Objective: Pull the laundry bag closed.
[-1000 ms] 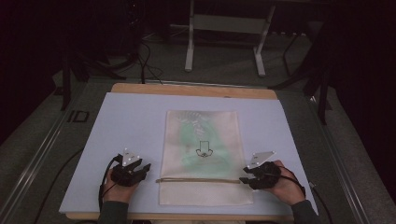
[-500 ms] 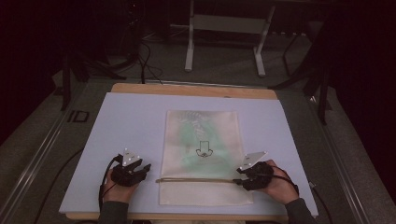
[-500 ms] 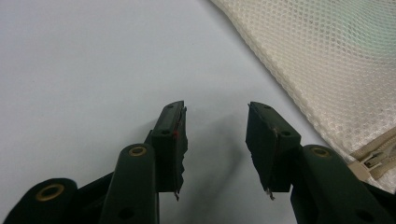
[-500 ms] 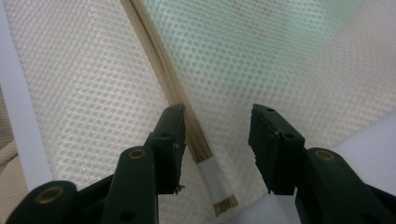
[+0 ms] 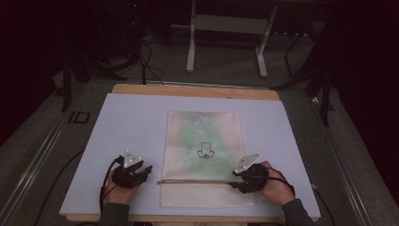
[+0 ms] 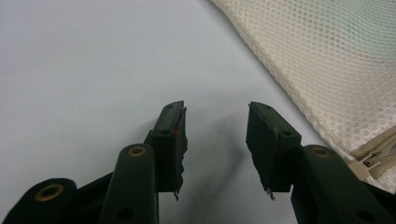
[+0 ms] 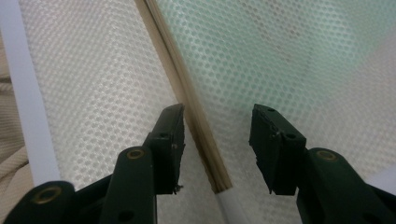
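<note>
A cream mesh bag with something green inside lies flat on the mat, its tan zipper running across near the front edge. My right gripper sits at the zipper's right end. In the right gripper view its jaws have just been opening; the zipper strip lies between them, close to the left one, with no pad pressing on it. My left gripper rests on the mat left of the bag, open and empty. The mesh and the zipper's end lie to its right.
The pale blue mat covers a wooden table. Beyond the table, a metal stand and cables sit on the dark floor. Bare mat stretches on both sides of the bag.
My right gripper has slid left, from the mat beside the bag onto the zipper's right end. The left gripper and the bag have stayed put.
</note>
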The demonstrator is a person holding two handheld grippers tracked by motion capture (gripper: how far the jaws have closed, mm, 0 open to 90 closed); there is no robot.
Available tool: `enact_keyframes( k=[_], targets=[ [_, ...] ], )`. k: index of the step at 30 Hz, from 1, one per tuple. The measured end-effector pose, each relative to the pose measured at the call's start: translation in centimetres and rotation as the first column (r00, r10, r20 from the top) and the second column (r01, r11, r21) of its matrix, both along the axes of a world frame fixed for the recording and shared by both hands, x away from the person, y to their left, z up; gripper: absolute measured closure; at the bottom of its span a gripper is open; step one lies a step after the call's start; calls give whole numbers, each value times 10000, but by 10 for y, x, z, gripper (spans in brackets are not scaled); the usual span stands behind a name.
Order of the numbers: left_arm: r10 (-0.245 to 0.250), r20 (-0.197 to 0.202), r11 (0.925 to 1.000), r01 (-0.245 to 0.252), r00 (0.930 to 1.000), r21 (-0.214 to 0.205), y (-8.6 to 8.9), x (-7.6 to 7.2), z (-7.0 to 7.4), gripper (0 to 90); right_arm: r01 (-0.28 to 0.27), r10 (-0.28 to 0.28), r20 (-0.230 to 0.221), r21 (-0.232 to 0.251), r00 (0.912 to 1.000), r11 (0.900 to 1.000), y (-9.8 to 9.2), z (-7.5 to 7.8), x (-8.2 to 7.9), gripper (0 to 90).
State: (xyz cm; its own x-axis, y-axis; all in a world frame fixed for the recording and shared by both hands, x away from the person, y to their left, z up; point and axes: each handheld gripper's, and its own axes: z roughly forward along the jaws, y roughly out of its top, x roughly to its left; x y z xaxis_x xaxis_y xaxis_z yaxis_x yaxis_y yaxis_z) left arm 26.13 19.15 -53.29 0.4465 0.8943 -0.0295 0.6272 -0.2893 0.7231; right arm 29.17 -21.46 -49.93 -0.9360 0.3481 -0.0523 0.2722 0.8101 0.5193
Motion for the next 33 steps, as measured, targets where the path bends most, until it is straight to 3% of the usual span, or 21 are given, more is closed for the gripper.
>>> enact_keyframes(
  k=[33],
  targets=[
    [-193, 66, 9998, 192, 9998, 11, -2, 0, 1, 563, -883, 883, 71, 34, 9961, 9961, 40, 5, 1, 543]
  ],
)
